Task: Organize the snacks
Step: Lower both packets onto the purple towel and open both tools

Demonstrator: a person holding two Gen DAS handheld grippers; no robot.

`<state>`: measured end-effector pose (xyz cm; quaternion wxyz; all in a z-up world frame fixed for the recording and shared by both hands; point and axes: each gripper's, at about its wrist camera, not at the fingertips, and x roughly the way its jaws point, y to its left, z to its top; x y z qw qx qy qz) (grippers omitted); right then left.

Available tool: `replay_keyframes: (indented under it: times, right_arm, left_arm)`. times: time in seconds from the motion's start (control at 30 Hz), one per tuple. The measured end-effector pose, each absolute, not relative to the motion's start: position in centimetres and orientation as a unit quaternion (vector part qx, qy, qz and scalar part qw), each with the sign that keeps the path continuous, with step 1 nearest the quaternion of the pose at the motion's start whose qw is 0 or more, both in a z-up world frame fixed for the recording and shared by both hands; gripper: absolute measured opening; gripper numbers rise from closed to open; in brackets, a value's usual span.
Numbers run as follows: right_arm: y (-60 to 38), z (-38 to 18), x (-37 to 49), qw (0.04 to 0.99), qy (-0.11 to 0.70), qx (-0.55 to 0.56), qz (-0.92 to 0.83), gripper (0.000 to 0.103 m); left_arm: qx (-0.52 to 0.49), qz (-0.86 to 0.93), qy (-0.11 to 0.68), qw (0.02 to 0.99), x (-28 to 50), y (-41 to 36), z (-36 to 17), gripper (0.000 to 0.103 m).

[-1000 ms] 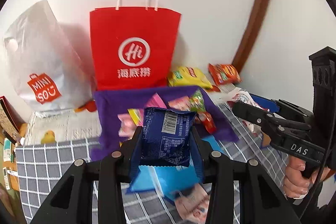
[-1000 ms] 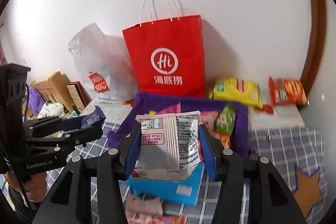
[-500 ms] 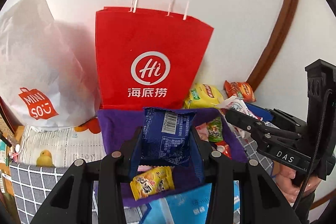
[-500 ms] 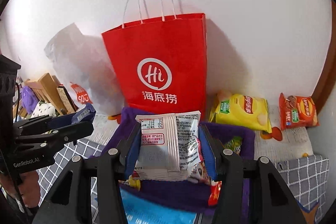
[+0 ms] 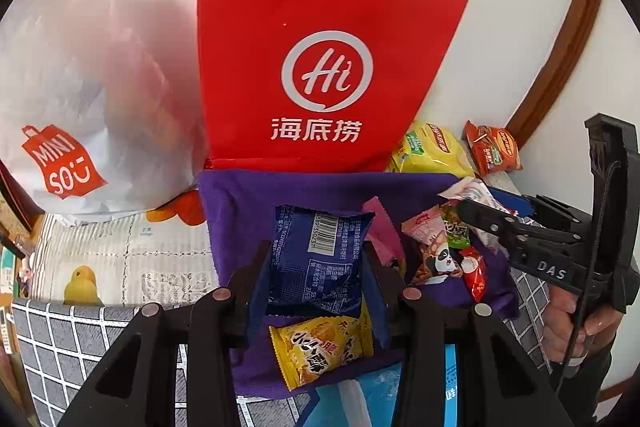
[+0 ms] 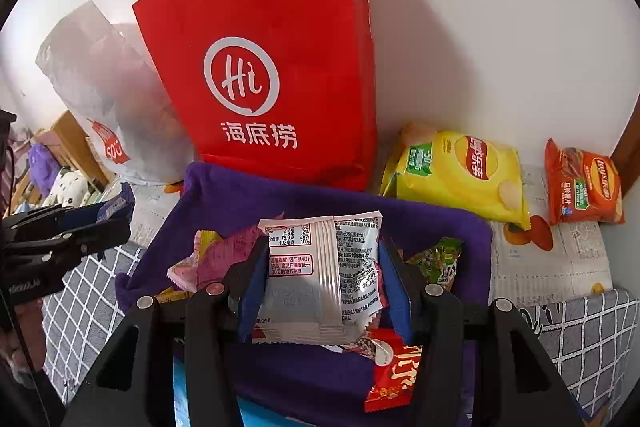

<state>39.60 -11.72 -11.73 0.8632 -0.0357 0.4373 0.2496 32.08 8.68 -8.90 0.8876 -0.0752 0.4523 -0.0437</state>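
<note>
The red bag [image 5: 320, 67] fills the upper middle of both views, standing against the white wall [image 6: 500, 27], with a white plastic bag [image 5: 72, 99] at left. Below it, centre frame, sits the purple bin [image 6: 320, 195], already littered with small packets. The left tongs [image 5: 316, 267] are clamped on a blue packet [image 5: 316, 259]; the right tongs [image 6: 324, 279] are clamped on a white packet [image 6: 324, 275]. Each packet stands upright between its fingers, long axis pointing up the frame, and each hangs directly over the bin's hollow, so the drop looks to be straight down. I'd judge neither hand is clearly nearer; both are over it. A yellow chip bag [image 6: 456, 171] and an orange one [image 6: 580, 187] lie at right, outside the bin. Underneath is a grey checked cloth [image 5: 64, 339] on the counter.
</note>
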Motion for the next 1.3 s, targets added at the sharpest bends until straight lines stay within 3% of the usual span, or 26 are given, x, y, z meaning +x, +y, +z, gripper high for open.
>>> replay_keyframes:
  times: [1.1,1.3]
  right_arm:
    - [-11.2,-15.4,40.3,0.821,0.517,-0.095,0.222,0.055]
    - [-11.4,-15.4,40.6,0.820,0.524,-0.091,0.210,0.060]
  left_arm:
    - [-0.087,-0.031,0.516,0.851,34.3,8.8,-13.2,0.040]
    - [-0.084,-0.029,0.528,0.845,34.6,8.5,-13.7,0.041]
